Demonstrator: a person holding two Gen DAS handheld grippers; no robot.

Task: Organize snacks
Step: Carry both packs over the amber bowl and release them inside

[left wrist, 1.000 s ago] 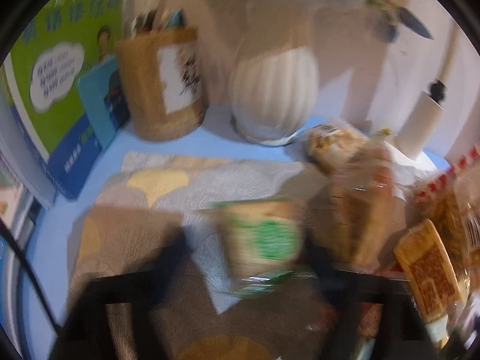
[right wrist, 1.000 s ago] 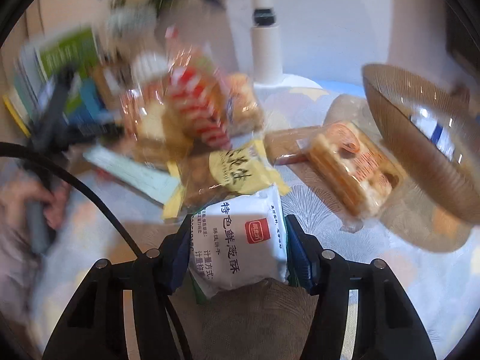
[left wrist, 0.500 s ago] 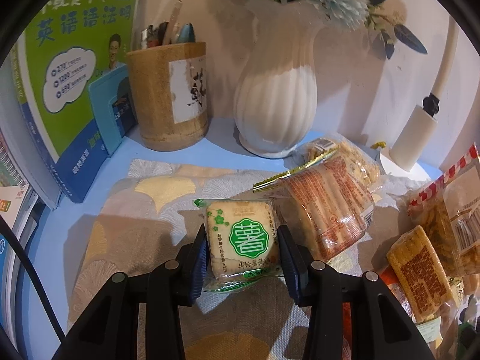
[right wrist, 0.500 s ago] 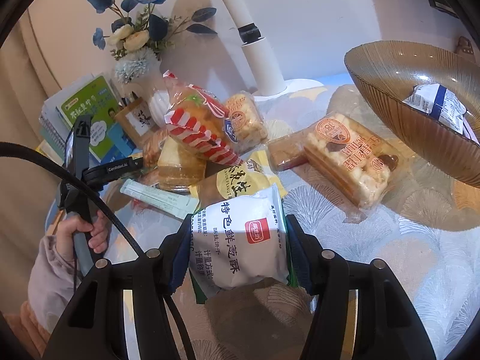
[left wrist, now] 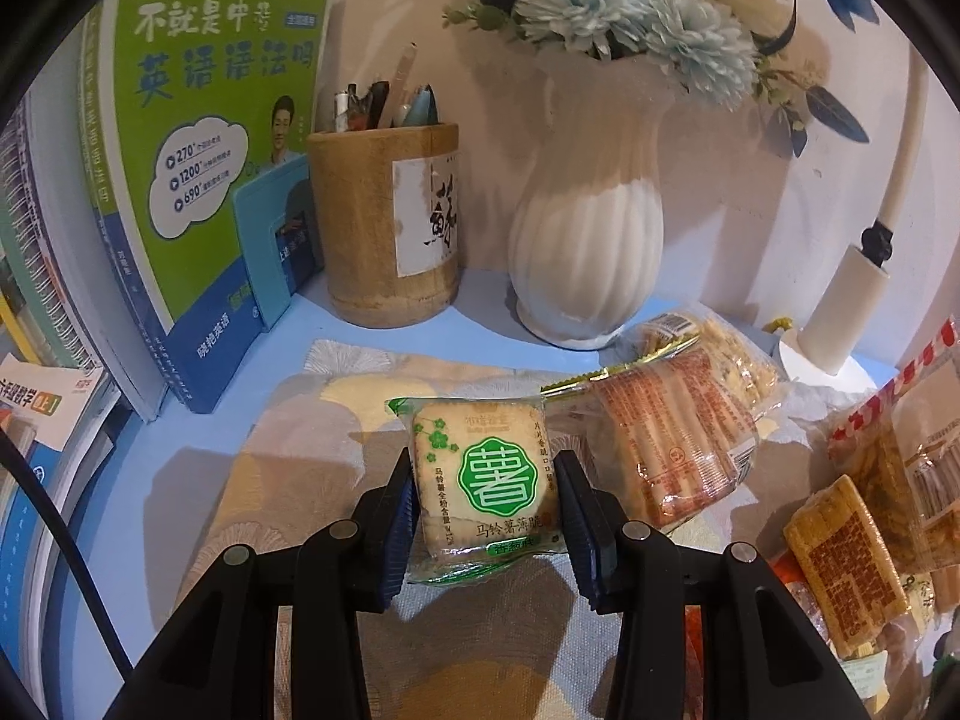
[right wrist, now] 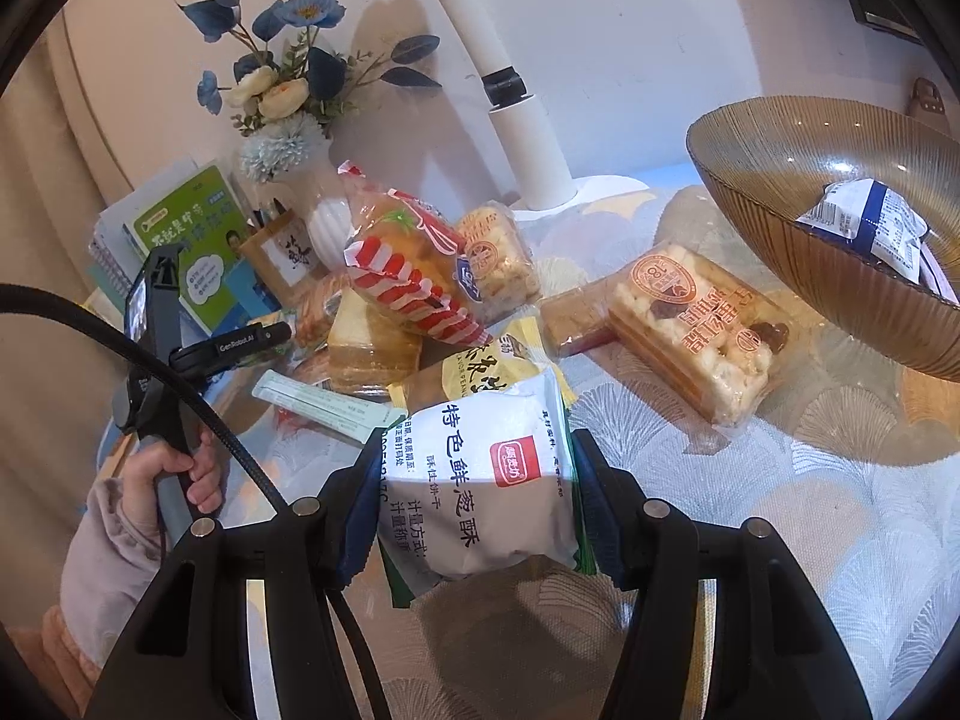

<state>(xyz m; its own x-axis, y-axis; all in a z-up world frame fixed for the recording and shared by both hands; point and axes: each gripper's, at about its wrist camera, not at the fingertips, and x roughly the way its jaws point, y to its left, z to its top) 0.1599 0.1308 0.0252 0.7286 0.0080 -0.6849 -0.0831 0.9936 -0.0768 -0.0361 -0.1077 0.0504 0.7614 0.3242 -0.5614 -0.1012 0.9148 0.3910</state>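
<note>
The left gripper (left wrist: 487,510) clamps a green-labelled potato cracker packet (left wrist: 487,480) above the patterned tablecloth (left wrist: 300,420), before a bamboo pen holder (left wrist: 387,222) and white vase (left wrist: 585,240). The right gripper (right wrist: 474,492) squeezes a white scallion biscuit packet (right wrist: 480,474); further right, a brown glass bowl (right wrist: 798,180) holds a blue-and-white wrapped snack (right wrist: 870,222).

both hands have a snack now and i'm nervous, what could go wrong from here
1. The right gripper pinches the white packet by its sides; squeezing could crush the crackers inside.
2. The glass bowl sits on the right, so swinging over could knock its rim.
3. The left gripper holds the green cracker pack near the vase.
</note>
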